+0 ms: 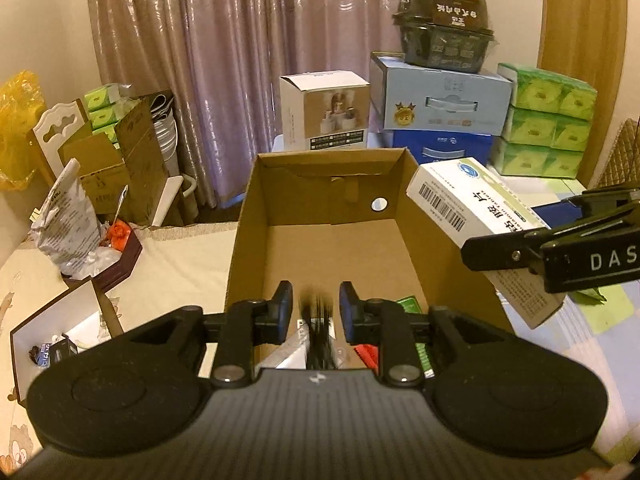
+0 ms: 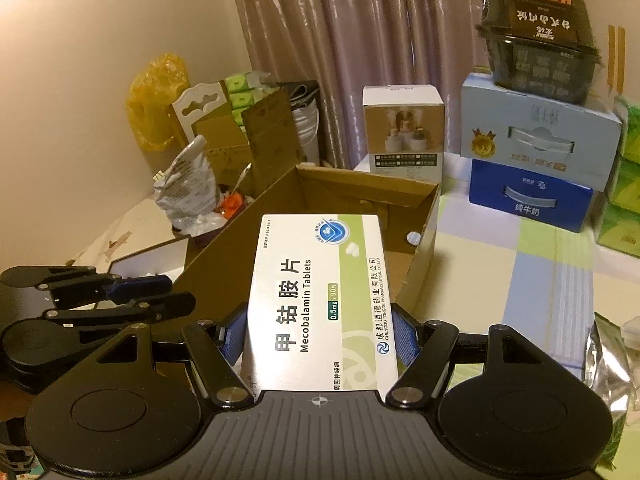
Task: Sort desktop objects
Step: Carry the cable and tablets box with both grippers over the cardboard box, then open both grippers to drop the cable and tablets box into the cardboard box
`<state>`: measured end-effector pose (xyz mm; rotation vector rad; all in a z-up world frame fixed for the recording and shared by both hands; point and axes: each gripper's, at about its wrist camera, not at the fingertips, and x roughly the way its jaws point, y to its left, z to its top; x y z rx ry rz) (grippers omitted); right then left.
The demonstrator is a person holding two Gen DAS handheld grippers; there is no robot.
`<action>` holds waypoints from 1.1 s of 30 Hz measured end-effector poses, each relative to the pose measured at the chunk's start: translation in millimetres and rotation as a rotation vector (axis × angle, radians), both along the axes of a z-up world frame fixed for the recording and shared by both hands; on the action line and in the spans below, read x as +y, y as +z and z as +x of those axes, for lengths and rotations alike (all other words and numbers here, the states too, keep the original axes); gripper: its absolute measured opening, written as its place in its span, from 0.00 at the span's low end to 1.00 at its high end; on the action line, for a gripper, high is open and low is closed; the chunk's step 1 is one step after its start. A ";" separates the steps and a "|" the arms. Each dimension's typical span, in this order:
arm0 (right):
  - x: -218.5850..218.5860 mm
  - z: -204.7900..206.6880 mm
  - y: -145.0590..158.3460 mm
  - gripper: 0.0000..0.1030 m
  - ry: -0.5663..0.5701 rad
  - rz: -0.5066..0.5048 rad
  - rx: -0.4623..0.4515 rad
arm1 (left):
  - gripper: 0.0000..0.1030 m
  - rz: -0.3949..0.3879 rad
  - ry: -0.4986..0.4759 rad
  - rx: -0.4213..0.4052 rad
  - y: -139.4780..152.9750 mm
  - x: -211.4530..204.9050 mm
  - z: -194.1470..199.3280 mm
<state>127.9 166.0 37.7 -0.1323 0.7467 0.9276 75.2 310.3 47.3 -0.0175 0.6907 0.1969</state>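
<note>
Left tool (image 1: 316, 308) over near end of open cardboard box (image 1: 320, 240), pads slightly parted with a blurred dark object (image 1: 317, 320) between them; whether the pads press it, cannot tell. Small packets (image 1: 408, 304) lie on the box floor beneath. Right tool (image 2: 318, 336) clamps a white-green tablet carton (image 2: 316, 300) by its long sides, held above the box's right wall. Counter (image 2: 500, 264) carries stacked boxes behind.

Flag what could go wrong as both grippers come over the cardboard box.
1. The left gripper has a dark blurred thing between its pads, apparently not pressed; it may drop early.
2. The right gripper grips only the near end of the tablet box, which could tip.
3. The tablet box hangs at the cardboard box rim and could catch it.
</note>
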 end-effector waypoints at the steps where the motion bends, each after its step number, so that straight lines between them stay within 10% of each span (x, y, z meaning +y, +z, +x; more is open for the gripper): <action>1: 0.6 0.3 -0.9 0.66 0.001 0.000 0.002 | 0.20 0.001 0.004 -0.001 -0.5 0.6 -0.7; 15: 14.2 6.8 -6.9 0.67 0.020 0.076 0.059 | 0.24 0.005 0.031 -0.012 3.8 8.4 -20.3; 18: 11.0 11.9 -5.8 0.79 0.003 0.104 0.057 | 0.24 0.006 0.038 -0.008 4.4 8.9 -22.9; 33: -91.3 8.5 -2.3 0.86 -0.143 0.088 0.041 | 0.31 -0.008 0.027 -0.030 15.2 -19.5 -38.0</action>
